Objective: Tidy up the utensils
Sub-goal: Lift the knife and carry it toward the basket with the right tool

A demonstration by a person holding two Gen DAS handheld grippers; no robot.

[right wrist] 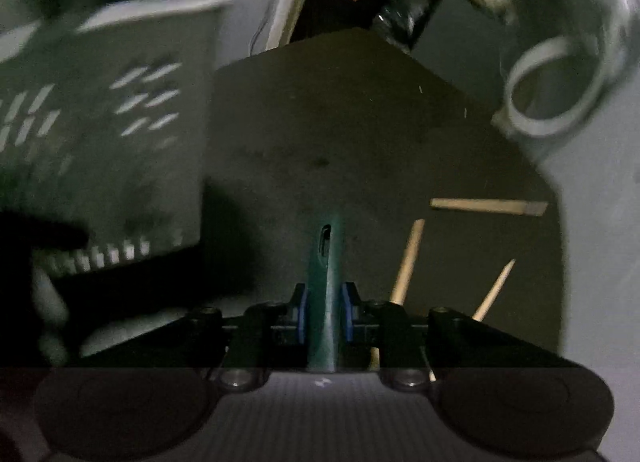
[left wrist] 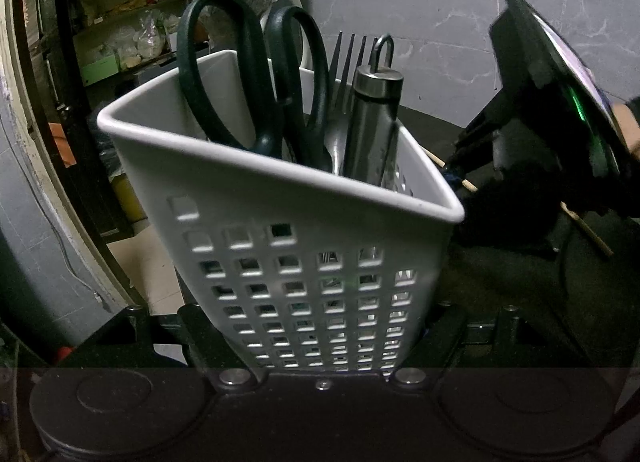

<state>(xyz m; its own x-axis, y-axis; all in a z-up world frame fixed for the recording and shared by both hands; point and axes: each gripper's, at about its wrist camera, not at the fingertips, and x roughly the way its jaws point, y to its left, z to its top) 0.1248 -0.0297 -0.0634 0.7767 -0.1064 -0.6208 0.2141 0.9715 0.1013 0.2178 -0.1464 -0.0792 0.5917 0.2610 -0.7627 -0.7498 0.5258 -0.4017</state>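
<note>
Scissors (left wrist: 256, 74), fork (left wrist: 352, 58) and steel tool (left wrist: 372, 122) stand in the white caddy (left wrist: 320, 230) pinched by the left hand-held gripper (left wrist: 320, 342), while the right hand-held gripper (right wrist: 324, 314) pinches a dark green handle (right wrist: 326, 262) above the desk (right wrist: 360, 122) beside wooden sticks (right wrist: 408, 262).

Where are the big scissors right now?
In the left wrist view, the scissors stand handles-up in the white basket, on its left side, beside the fork and the metal handle.
</note>
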